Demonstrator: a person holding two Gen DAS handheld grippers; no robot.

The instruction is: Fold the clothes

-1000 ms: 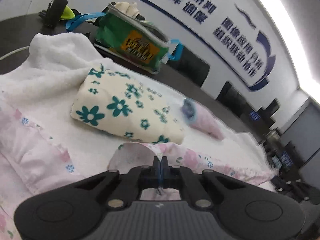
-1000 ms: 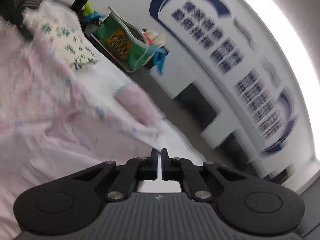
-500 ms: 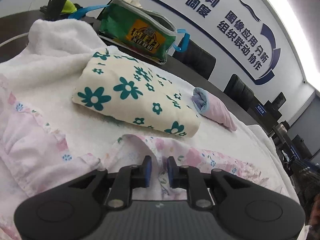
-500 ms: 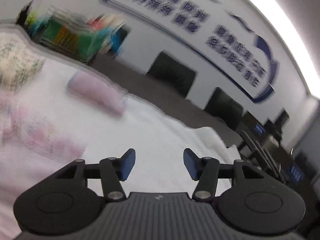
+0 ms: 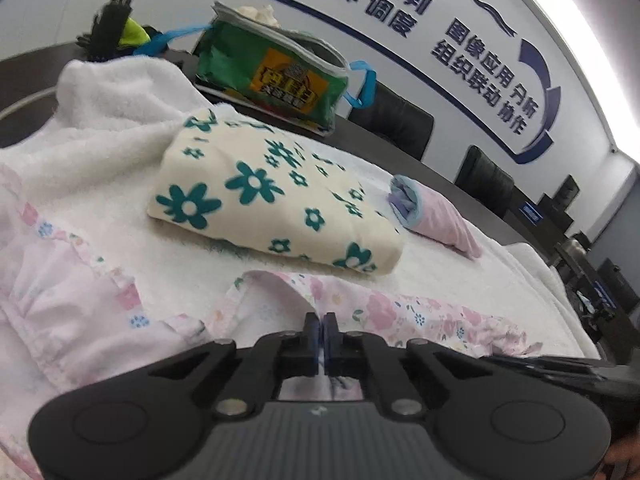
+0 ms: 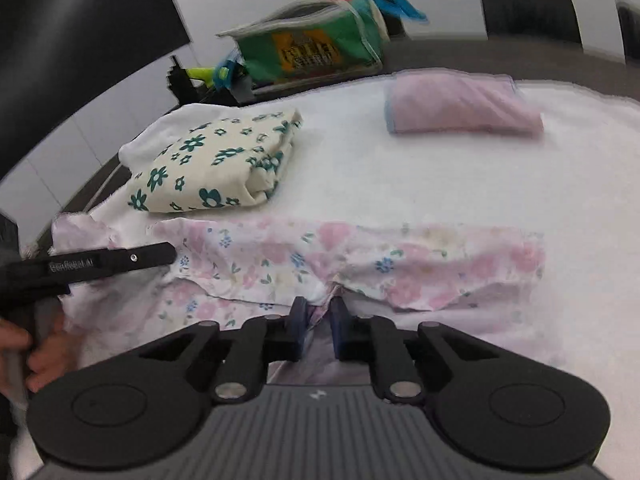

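Landmark: the pink floral garment [image 6: 320,264], spread on the white towel [image 6: 440,184] that covers the counter.

Garment position: it lies nearest the person, in front of the folded flower-print cloth [image 6: 208,164] and the folded pink cloth [image 6: 460,106], apart from both.

Long axis: in the right wrist view the garment runs left to right as a band, with its far edge roughly parallel to the front edge of the flower-print cloth.

Left hand-held gripper [image 5: 320,332]: the fingers are pressed together with only a slit between them. Garment fabric sits at and below the tips, so it appears pinched, though the contact itself is small in the frame.

Right hand-held gripper [image 6: 319,316]: the fingers stand a narrow gap apart, with a ridge of garment fabric rising between them. Judged as closing on, or lightly holding, that ridge.

Grip locations: the left hand-held gripper is at the garment's left end. The right one is near the middle of the near edge. Both reach it from the person's side, pointing toward the folded cloths.

Nearer hand: both are at the garment. The garment's right end has no gripper on it.

Turning relation: the two grip points lie along the long axis, so a fold probably carries the near edge across that axis. The direction is not settled.

Background: a green bag [image 6: 312,48] stands beyond the towel.
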